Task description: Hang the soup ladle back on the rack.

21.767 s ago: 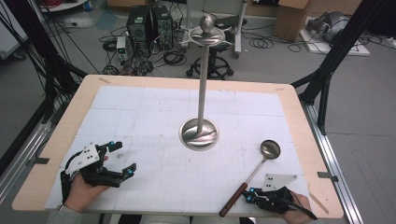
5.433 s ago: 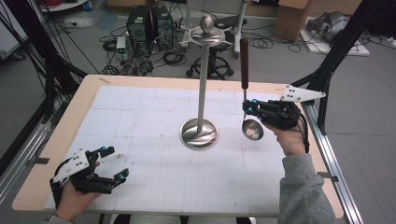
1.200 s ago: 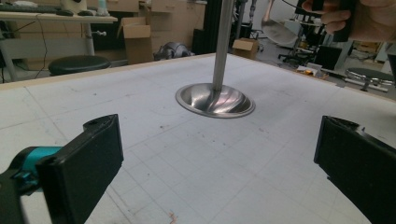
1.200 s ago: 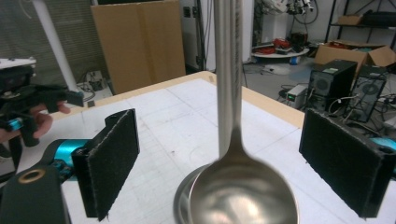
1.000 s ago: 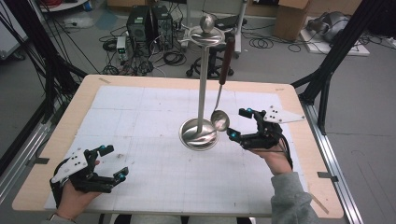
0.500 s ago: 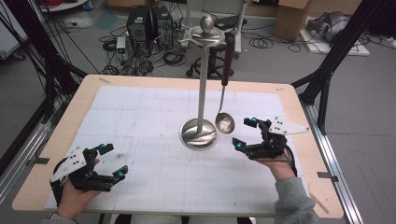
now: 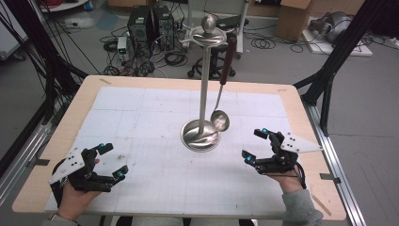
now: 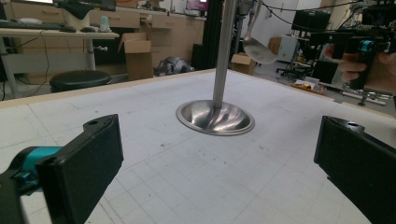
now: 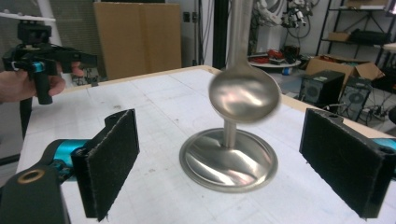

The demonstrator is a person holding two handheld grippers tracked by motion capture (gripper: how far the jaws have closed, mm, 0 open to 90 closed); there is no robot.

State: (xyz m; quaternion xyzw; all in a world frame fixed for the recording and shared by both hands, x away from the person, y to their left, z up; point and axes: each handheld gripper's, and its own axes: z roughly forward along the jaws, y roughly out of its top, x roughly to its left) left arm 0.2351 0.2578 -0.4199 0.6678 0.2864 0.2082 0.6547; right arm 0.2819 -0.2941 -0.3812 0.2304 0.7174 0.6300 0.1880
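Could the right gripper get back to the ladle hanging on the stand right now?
Probably yes. The right gripper is open and faces the ladle, which hangs free off the stand with nothing between them.

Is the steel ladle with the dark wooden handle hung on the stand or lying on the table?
Hung. The steel ladle with the dark wooden handle dangles from the top ring of the tall steel stand, bowl above the base; right gripper is open, apart.

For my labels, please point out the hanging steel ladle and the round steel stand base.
hanging steel ladle (image 9: 244,96), right gripper view, on its bowl
round steel stand base (image 7: 197,137), high view, on its dished surface
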